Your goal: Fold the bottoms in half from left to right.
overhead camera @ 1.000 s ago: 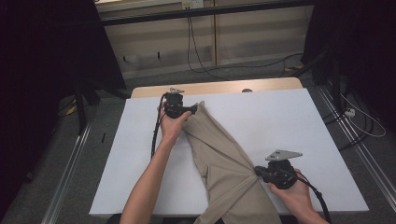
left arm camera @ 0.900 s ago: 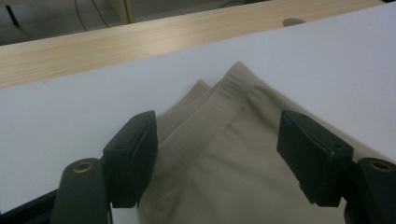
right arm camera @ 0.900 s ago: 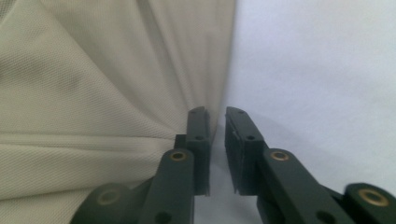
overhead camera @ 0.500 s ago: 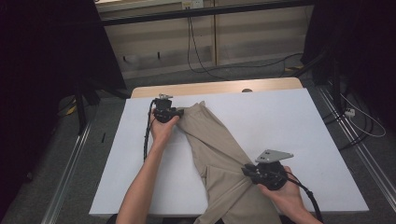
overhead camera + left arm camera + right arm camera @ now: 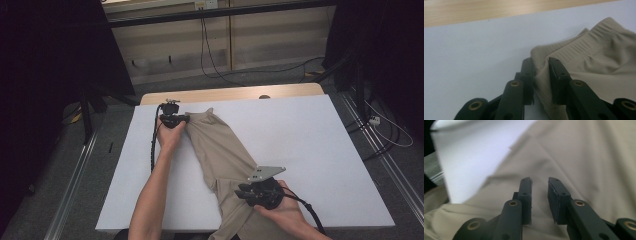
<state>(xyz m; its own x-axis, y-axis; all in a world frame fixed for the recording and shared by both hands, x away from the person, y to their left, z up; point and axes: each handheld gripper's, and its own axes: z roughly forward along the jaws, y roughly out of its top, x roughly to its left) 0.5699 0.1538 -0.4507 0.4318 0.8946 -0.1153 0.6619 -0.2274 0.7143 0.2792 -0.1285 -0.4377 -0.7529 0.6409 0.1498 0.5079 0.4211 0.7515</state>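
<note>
**Beige trousers stretched slantwise between two tongs**

The white surface carries a pair of beige trousers laid on a slant, from the far left down to the near edge, where the cloth runs out of the high view's frame. Beyond the white sheet a strip of bare wood marks the far rim of the surface.

The left tongs sit at the far end of the garment. From above, the hand and black body cover the contact, so the grip cannot be read there. The left gripper view settles it: the ribbed waistband bunches into the narrow gap, and a fold of it is pinched between the jaws, which have just been closing on it.

The right tongs lie over the near part of the trousers, beneath the grey three-cornered plate. The hand hides much of them from above. In the right gripper view the jaws stand a little apart and have just been opening; smooth cloth lies beyond and under them, and whether any of it sits between the pads is hard to tell, since the fabric there is one flat tone. The same view shows the cloth's edge against the white sheet, blurred, and at the left margin a dark strip too dim to name.
</note>
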